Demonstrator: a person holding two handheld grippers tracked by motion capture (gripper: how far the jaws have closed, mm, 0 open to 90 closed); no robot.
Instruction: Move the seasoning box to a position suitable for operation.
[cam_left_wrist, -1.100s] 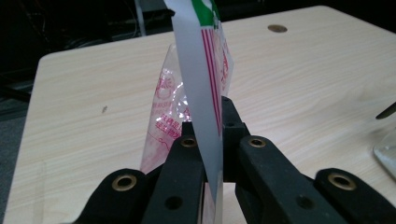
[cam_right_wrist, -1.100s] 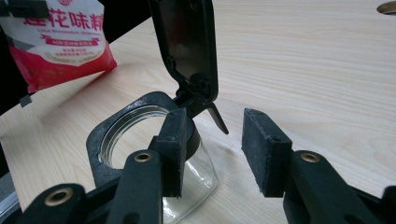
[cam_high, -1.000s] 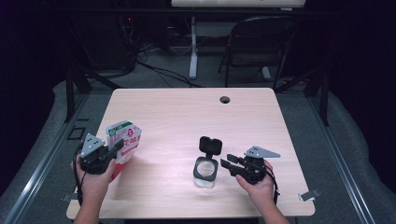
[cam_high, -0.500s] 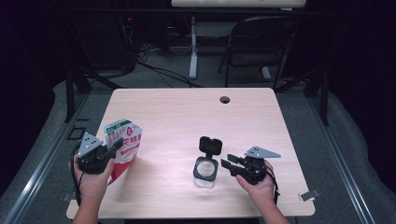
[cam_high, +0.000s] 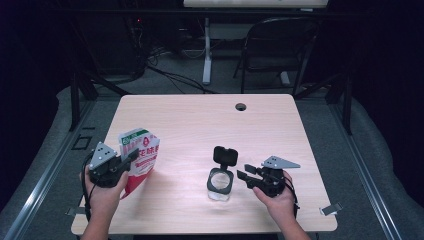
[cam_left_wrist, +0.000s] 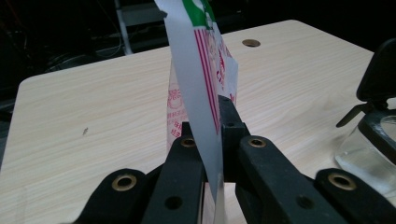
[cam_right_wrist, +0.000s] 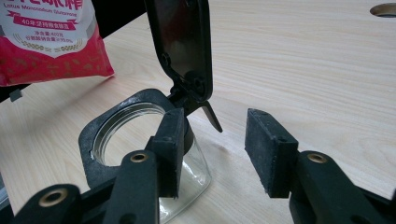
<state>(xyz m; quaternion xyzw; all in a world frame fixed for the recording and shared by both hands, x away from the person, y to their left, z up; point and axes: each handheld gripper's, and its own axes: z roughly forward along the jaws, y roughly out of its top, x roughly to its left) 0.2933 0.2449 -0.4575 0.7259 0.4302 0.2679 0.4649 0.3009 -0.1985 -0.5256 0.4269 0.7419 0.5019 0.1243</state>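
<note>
High view shows us the red-and-white pouch (cam_high: 140, 159) standing upright near the tabletop's (cam_high: 200, 120) left edge, long axis vertical and green-banded top up, with our left claw (cam_high: 131, 156) clamped on its thin side edge. Right of centre stands the glass jar (cam_high: 220, 183), mouth up, its black lid (cam_high: 225, 155) hinged open. Our right claw (cam_high: 247, 174) sits just beside it, its jaws apart and just opened wider, nothing between them.

Light wooden table (cam_high: 200, 120), glass jar (cam_high: 220, 183) standing on it, lid open
</note>
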